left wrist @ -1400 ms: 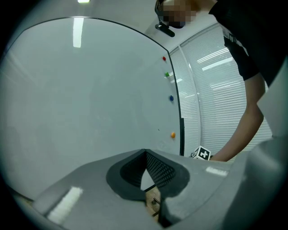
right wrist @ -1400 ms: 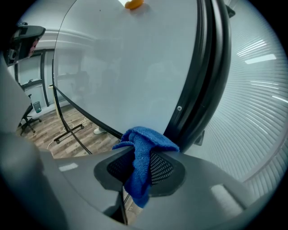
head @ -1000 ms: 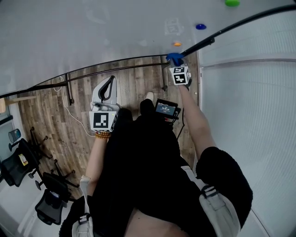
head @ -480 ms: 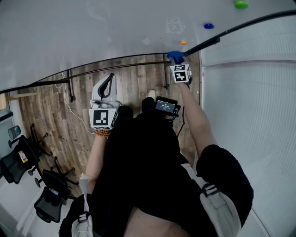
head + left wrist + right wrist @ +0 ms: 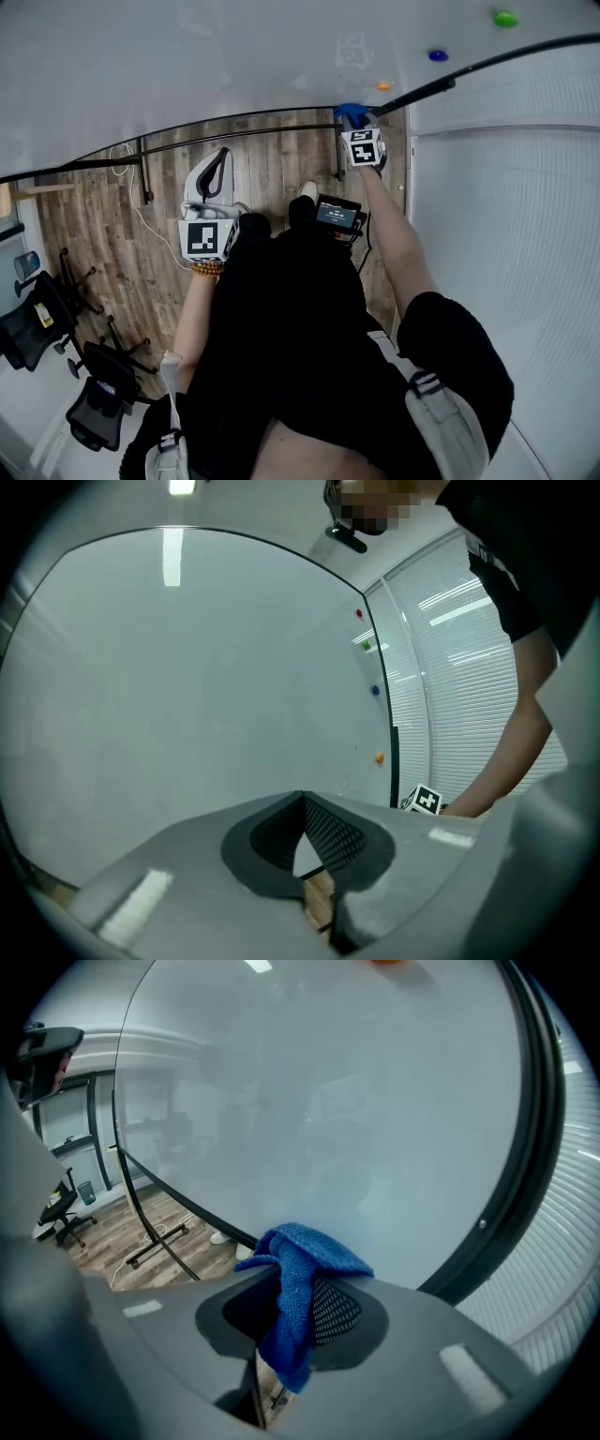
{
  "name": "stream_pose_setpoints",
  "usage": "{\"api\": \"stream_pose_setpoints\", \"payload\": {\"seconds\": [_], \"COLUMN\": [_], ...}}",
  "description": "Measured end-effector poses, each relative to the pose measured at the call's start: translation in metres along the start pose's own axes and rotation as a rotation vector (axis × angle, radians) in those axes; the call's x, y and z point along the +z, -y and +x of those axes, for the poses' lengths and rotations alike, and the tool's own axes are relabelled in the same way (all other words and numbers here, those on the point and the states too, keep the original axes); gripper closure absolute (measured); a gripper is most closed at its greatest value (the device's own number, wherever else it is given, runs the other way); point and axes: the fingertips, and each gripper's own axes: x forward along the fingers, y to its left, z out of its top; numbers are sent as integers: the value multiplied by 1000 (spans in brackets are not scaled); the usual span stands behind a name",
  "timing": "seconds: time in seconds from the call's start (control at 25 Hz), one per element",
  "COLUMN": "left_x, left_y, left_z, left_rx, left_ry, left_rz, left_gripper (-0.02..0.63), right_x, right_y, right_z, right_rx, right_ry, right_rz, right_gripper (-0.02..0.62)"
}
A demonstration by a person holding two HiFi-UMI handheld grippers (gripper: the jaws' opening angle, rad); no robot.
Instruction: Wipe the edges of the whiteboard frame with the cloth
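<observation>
R hand-held gripper (image 5: 292, 1314) is clamped on blue cloth (image 5: 298, 1274), which sits at the whiteboard frame (image 5: 234, 120), btm-right corner. L hand-held gripper (image 5: 302, 803) has jaws together w/ nothing in them, held low over wood floor (image 5: 272, 167), apart from frame.

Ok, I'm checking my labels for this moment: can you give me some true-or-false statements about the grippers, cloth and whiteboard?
1. The right gripper is shut on a blue woven cloth. True.
2. The left gripper holds a second cloth. False: its jaws are shut on nothing.
3. The cloth is at the black metal frame, near the lower right corner of the white glossy whiteboard. True.
4. The small round coloured magnets sit along the whiteboard's left edge. False: they run near its right edge.
</observation>
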Motion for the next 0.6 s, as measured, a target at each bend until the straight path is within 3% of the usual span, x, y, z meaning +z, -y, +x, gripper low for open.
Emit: {"api": "stream_pose_setpoints", "payload": {"seconds": [0.6], "left_x": [-10], "left_y": [-14], "left_z": [-22], "left_rx": [23], "left_ry": [5], "left_rz": [-11], "left_gripper": [606], "right_x": [1], "right_y": [-24], "right_z": [-1], "right_rx": [11], "right_ry": [-10], "right_rz": [0], "right_gripper": [488]}}
